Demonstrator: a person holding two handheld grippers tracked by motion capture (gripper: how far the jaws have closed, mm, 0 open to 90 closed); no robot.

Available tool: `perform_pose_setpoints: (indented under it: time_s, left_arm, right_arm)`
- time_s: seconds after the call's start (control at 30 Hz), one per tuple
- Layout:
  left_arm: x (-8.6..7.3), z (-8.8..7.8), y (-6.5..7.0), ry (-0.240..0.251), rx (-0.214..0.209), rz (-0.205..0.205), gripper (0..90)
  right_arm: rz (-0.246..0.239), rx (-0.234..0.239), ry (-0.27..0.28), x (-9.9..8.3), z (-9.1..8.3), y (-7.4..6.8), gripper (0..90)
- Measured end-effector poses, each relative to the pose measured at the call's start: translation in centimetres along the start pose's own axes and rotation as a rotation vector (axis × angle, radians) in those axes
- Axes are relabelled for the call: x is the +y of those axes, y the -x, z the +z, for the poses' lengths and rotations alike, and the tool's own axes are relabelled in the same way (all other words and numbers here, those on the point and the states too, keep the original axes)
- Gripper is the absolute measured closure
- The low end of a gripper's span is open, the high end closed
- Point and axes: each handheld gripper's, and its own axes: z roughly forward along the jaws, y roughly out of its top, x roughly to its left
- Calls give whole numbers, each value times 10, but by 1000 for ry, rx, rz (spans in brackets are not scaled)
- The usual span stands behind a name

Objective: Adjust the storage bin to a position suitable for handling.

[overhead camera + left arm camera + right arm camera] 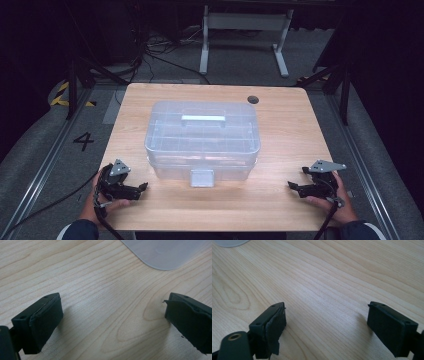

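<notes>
A clear plastic storage box [202,137] with a lid, a top handle [203,119] and a front latch [202,177] stands in the middle of the wooden table [285,135]. My left gripper [142,187] rests near the table's front left, held by a hand, its jaws wide open and pointing right toward the box. In the left gripper view the gripper [113,320] holds nothing, and a corner of the box [165,252] shows at the top. My right gripper [291,186] sits at the front right, open, pointing left. Bare wood lies between the right gripper's [327,325] jaws.
A round cable hole [253,99] is in the table's far right corner. Beyond the table stand a white desk frame [245,35] and cables on the grey floor. A number 4 [83,141] is marked on the floor at left.
</notes>
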Motion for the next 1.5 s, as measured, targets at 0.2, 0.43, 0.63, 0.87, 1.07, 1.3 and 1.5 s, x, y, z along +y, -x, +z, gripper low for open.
perform_pose_setpoints:
  time_s: [0.2,0.43,0.63,0.87,1.07,1.3,1.5]
  left_arm:
    - [0,0,0,0,0,0,20]
    - [0,0,0,2,4,4,21]
    - [0,0,0,6,3,0,21]
    - [0,0,0,8,4,-1,24]
    - [0,0,0,7,4,0,24]
    - [0,0,0,7,4,0,24]
    - [0,0,0,8,4,-1,24]
  right_arm:
    - [-11,-8,29,4,-5,-1,200]
    - [-12,0,102,18,-19,-1,245]
    - [-16,-6,151,35,-31,3,270]
    - [-68,-26,230,72,-55,4,300]
    - [-90,-15,286,100,-68,4,313]
    - [-142,5,324,131,-74,-4,314]
    - [-177,25,342,152,-71,-12,317]
